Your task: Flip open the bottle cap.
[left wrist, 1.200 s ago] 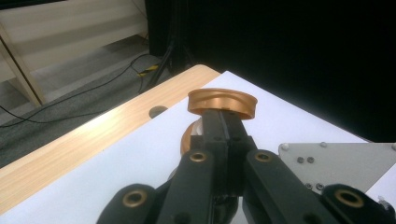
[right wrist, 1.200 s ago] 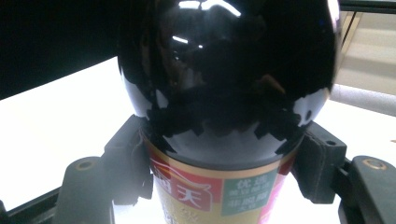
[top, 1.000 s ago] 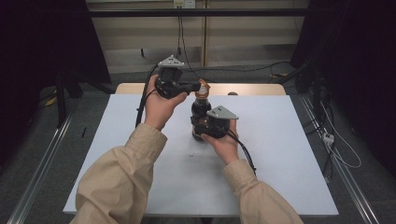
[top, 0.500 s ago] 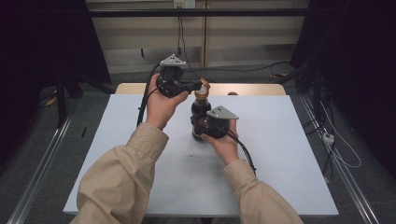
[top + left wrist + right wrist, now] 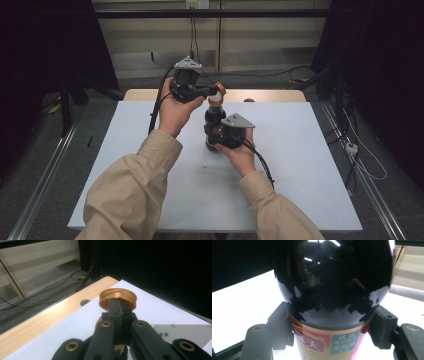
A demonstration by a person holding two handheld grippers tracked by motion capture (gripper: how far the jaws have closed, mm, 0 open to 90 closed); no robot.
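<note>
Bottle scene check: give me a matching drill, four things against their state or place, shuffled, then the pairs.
Things:
1. left tongs
2. right tongs
3. orange cap
4. white table

States:
A. bears the upright dark bottle
B. clamped around the bottle's body at the label
C. pinched at its edge, at the bottle's top
D. shut on the cap, held high

Pairs: 1-D, 2-B, 3-C, 4-A

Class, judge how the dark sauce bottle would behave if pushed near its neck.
The sauce bottle stands tall and narrow, so it would probably tip. Its glossy body looks slippery. The right gripper clamps its lower body, likely steadying it.
</note>
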